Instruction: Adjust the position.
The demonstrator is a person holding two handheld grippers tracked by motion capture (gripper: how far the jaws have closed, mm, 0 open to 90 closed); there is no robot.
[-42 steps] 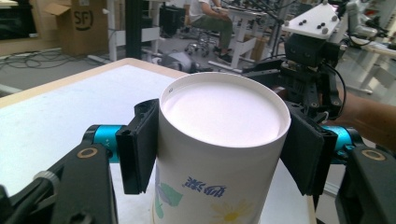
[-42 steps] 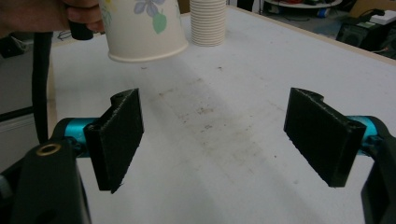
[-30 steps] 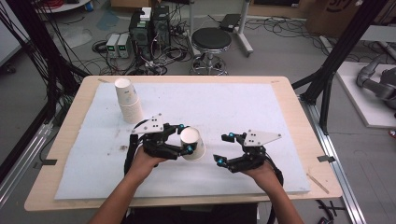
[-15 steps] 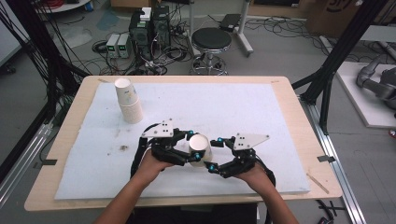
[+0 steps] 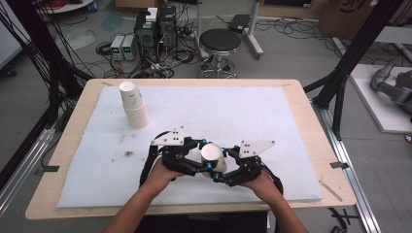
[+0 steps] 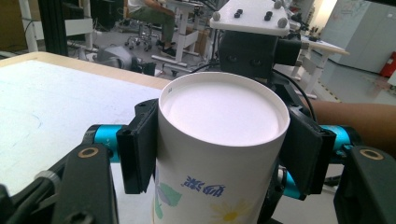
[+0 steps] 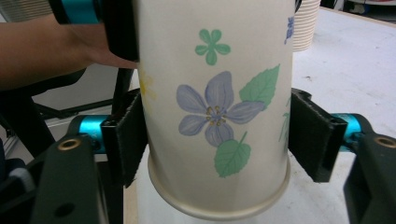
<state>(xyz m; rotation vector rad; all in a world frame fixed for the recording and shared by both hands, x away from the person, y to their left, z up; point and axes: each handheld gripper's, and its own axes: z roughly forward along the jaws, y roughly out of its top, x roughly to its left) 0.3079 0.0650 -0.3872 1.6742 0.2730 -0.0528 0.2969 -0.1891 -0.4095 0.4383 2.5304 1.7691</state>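
A white paper cup (image 5: 213, 154) printed with flowers stands upside down above the front middle of the white mat (image 5: 291, 126), base up. My left gripper (image 5: 206, 164) is shut on the cup (image 6: 219, 140) near its base, a pad on each side. My right gripper (image 5: 222, 171) comes from the right. Its jaws have just been closing, and its pads now press the cup (image 7: 215, 116) lower down, just above the rim. The left gripper's pad (image 7: 119, 28) shows higher on the same cup. A person's hands hold both grippers.
A stack of paper cups (image 5: 133, 107) stands at the mat's back left, also seen as the stack (image 7: 306, 28) behind the held cup. The wooden table edge (image 5: 320, 141) frames the mat. A stool (image 5: 219, 43) and cabling lie beyond the table.
The right gripper moved left from open table to the cup and its wide jaws closed around it. The left gripper brought the cup toward the middle and upright.
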